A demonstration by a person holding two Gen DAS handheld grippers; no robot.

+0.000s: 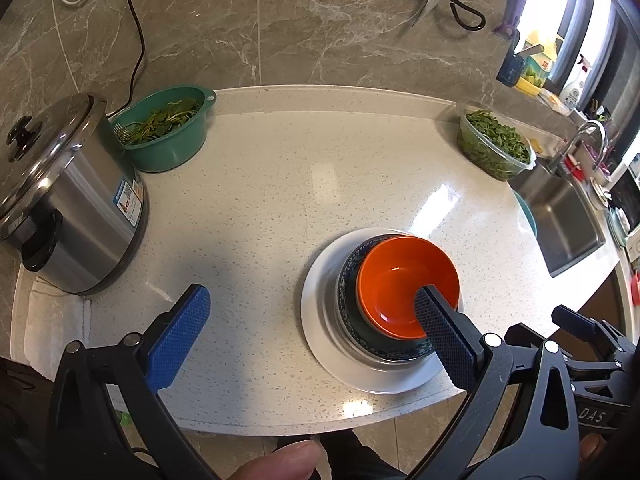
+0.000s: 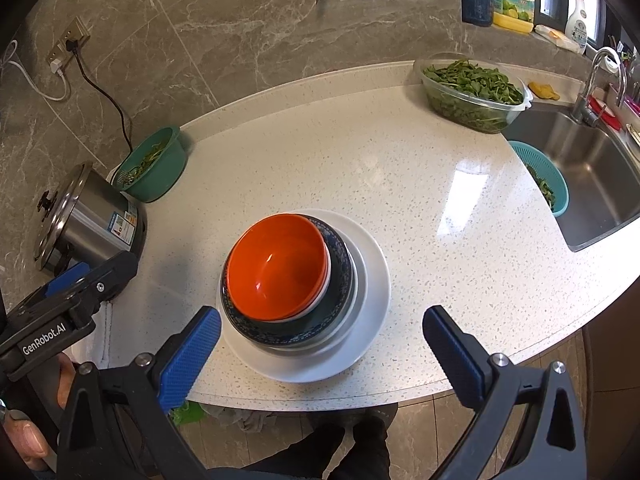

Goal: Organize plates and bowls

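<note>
Nearest us, the left gripper (image 1: 312, 336) stands with its blue-padded fingers spread wide and empty; its right finger only crosses in front of the glossy orange bowl (image 1: 406, 286). The right gripper (image 2: 322, 354) is likewise wide apart, holding nothing, poised before the stack.

The orange bowl sits off-centre in a dark blue patterned bowl (image 2: 340, 276), which rests on a broad white round plate (image 2: 372, 280) near the front edge of the speckled white countertop (image 2: 360, 152).

We judge the stack rigid, glazed, slippery and breakable, with real weight if lifted whole. The plate's rim looks the safest hold; the leaning orange bowl may slide.

We read "GenRobot.AI" on the left gripper seen from the right wrist view, and "DAS" on the other body. The label on the steel rice cooker (image 1: 76, 200) is too small to read.
</note>
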